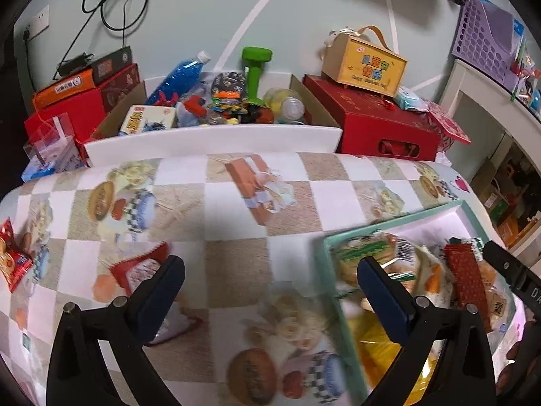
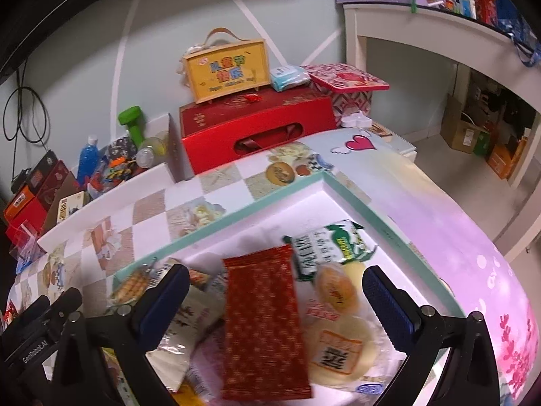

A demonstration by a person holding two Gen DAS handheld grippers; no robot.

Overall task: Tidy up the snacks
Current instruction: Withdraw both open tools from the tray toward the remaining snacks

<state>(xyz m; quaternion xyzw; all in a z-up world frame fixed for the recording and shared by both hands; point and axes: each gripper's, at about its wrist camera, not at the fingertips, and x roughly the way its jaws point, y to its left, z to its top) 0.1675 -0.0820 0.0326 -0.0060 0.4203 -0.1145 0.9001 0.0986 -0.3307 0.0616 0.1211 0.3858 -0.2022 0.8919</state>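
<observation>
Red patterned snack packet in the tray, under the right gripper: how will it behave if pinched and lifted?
The red patterned packet looks flat and thin, so probably light and floppy, sagging from a pinched end. Its film wrapper may be slippery against the pads. It lies atop other packets in the teal-rimmed tray, so a push would likely slide it over them.

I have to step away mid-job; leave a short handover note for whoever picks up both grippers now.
Left gripper: open, empty, over the tablecloth beside the teal-rimmed box.
Right gripper: open, above the box, with the long red packet between its fingers, not gripped.
Done: several snacks lie in the box, including the green-and-white packet.
Left: a red-and-white packet by the left gripper and a red packet at the table's left edge remain outside.
</observation>
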